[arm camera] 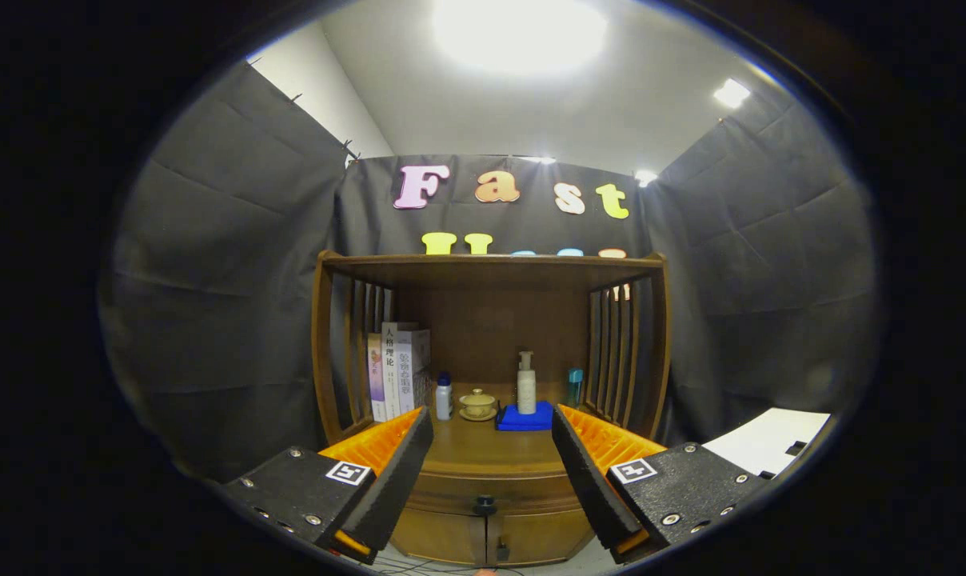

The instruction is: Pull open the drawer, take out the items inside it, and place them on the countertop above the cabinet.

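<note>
Wooden cabinet (489, 480) stands ahead with its drawer (483, 496) closed; the hand-held gripper (491, 448) hangs before it, fingers spread apart, gripping nothing, knob (484, 505) between them.

my gripper (491, 436) hangs open, nothing between its fingers. the countertop (483, 452) front lies bare; bottles (526, 384) and teacup (477, 402) crowd the back.

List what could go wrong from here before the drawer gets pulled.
The drawer knob is small; the open tongs could slip off it. The countertop already holds a tall bottle on a blue pad and a lidded cup; items set down there might knock them over.
</note>
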Motion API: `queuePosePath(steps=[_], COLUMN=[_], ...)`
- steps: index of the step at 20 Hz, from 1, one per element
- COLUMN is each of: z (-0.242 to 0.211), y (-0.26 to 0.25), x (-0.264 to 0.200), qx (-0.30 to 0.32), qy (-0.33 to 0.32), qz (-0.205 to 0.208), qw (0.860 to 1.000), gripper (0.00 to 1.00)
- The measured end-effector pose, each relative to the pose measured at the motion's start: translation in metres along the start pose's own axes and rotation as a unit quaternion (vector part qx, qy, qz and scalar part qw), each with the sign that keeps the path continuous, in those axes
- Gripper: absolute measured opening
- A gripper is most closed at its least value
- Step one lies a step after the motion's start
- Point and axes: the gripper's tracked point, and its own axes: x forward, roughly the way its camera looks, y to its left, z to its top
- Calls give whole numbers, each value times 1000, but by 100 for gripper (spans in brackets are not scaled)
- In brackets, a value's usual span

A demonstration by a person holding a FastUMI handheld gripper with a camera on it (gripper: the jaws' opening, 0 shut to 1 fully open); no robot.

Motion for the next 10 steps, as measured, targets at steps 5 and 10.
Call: queuePosePath(steps=[5, 10], z=[-14, -57], y=[8, 17], x=[8, 23], qx=[-21, -36], qy=[5, 34], qz=[9, 12], qw=[1000, 999], gripper=[93, 95])
